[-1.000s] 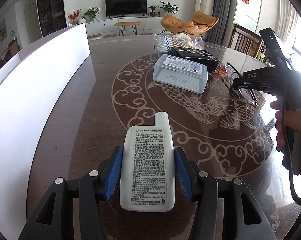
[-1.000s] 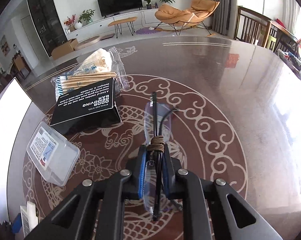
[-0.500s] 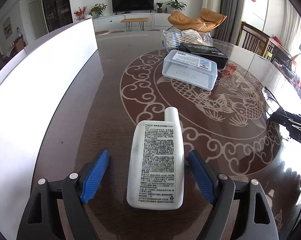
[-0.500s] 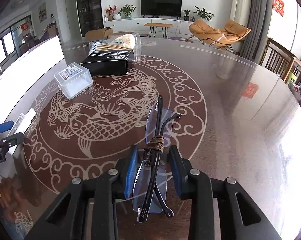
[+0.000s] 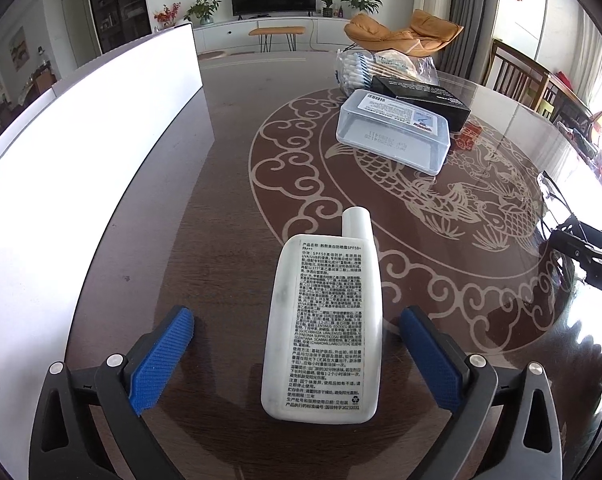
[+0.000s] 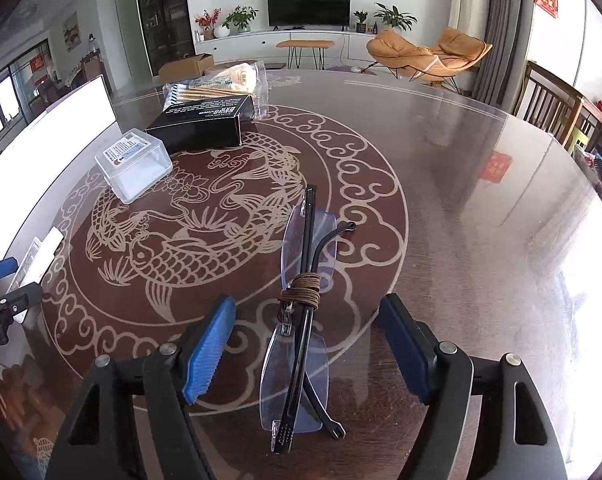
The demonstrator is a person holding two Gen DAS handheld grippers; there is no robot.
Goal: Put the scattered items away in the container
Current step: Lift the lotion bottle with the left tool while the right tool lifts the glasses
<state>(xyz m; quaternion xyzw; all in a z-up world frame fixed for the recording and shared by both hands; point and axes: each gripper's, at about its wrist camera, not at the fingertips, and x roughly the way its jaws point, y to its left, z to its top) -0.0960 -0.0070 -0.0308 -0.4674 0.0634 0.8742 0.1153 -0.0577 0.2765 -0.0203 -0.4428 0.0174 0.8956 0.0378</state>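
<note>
Left wrist view: the left tool (image 5: 295, 354) is spread around the white bottle (image 5: 323, 330); off-centre closing could skid it. The right tool (image 6: 307, 350) is likewise spread, and the glasses (image 6: 305, 312) could be bent.

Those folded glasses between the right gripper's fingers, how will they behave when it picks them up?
The glasses look rimless and thin, so probably light but fragile. The cord wound around the folded arms should keep them from flopping open. The right gripper may slip on smooth lenses.
</note>
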